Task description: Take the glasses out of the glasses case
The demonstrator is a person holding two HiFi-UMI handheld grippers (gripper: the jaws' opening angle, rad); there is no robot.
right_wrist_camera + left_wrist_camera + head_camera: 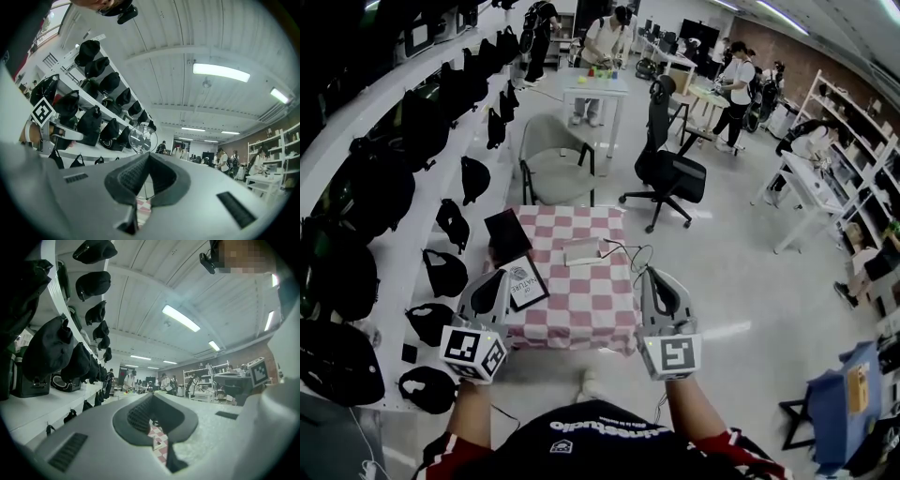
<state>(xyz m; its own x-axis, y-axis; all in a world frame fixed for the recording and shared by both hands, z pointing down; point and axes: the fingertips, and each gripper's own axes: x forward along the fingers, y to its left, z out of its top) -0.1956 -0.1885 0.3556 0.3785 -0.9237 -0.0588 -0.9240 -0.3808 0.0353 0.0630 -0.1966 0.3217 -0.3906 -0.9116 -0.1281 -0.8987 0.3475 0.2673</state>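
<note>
Your left gripper (498, 274) and right gripper (649, 273) hover at the checked table's (581, 311) near edge, jaws pressed together on nothing. The glasses case (581, 250) lies mid-table, well ahead. The thin wire shape (635, 255) just beside it is possibly the glasses.

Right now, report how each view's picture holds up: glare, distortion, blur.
Head view: heavy fisheye bending, checkered tablecloth sharp and evenly lit. Left gripper view: ceiling light glares, left tongs loom soft. Right gripper view: light strip blown out, corners vignetted black.
</note>
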